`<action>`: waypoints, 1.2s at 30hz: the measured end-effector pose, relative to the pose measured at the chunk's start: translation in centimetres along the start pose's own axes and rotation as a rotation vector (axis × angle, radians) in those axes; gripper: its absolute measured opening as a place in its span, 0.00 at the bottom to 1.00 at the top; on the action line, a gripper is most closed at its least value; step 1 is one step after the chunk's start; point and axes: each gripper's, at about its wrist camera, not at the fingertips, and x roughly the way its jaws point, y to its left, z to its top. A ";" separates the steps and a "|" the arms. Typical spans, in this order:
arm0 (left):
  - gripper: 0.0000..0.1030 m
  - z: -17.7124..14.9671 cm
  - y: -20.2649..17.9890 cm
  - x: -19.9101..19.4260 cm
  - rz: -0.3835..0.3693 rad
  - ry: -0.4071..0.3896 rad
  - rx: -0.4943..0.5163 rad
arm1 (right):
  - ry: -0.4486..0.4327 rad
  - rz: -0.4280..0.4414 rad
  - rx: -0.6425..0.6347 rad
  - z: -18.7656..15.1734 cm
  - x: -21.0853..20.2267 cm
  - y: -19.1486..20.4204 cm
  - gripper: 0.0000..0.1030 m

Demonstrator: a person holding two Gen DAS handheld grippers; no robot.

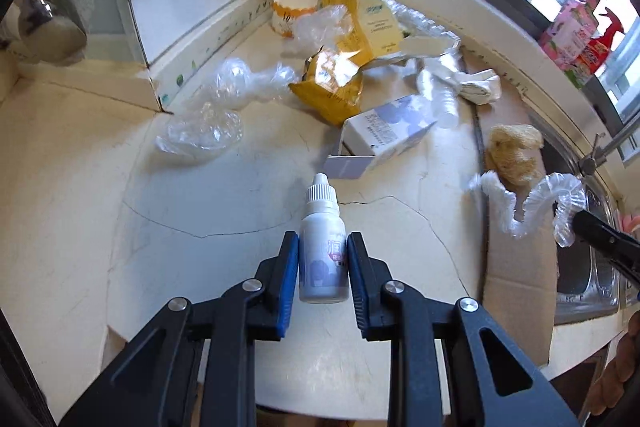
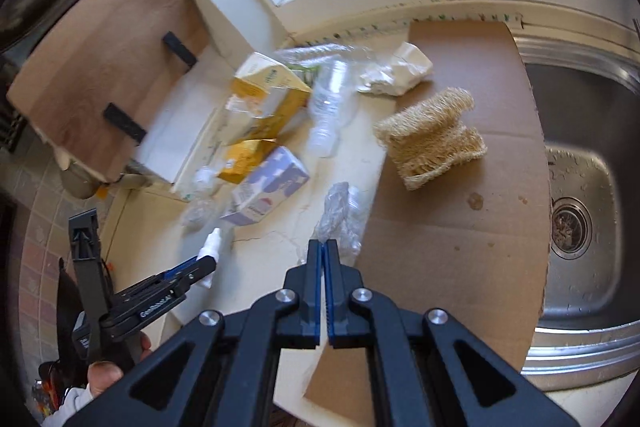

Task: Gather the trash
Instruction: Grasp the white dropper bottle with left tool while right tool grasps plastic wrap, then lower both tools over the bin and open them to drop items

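A small white dropper bottle point(image 1: 320, 211) stands on the cream counter point(image 1: 224, 203), and my left gripper point(image 1: 323, 241) is shut on it, its blue pads pressed to both sides. From the right wrist view, the left gripper point(image 2: 208, 263) holds the bottle point(image 2: 214, 239) at the lower left. My right gripper point(image 2: 323, 243) is shut, pinching a frilly piece of clear plastic point(image 2: 340, 211) at its tips. In the left wrist view that plastic point(image 1: 504, 203) hangs from the right gripper point(image 1: 580, 221) over the cardboard.
Loose trash lies behind: a purple-white box point(image 1: 384, 139), yellow cartons point(image 1: 360, 23), crumpled clear plastic point(image 1: 208, 123) and a squashed clear bottle point(image 2: 332, 107). A loofah point(image 2: 432, 135) rests on flat cardboard point(image 2: 460, 227) beside the steel sink point(image 2: 588, 187). A brown paper bag point(image 2: 100, 67) stands at the left.
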 end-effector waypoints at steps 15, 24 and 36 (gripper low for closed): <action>0.22 -4.5 -2.5 -11.9 -0.067 -0.160 0.093 | -0.066 0.162 -0.128 -3.7 -8.5 6.7 0.01; 0.22 -8.3 -3.0 -16.8 -0.117 -0.202 0.115 | -0.044 0.268 -0.212 -6.9 -12.1 9.8 0.01; 0.22 -16.9 -0.3 -17.8 -0.074 -0.165 0.055 | 0.129 0.312 -0.304 -14.1 -9.6 10.5 0.01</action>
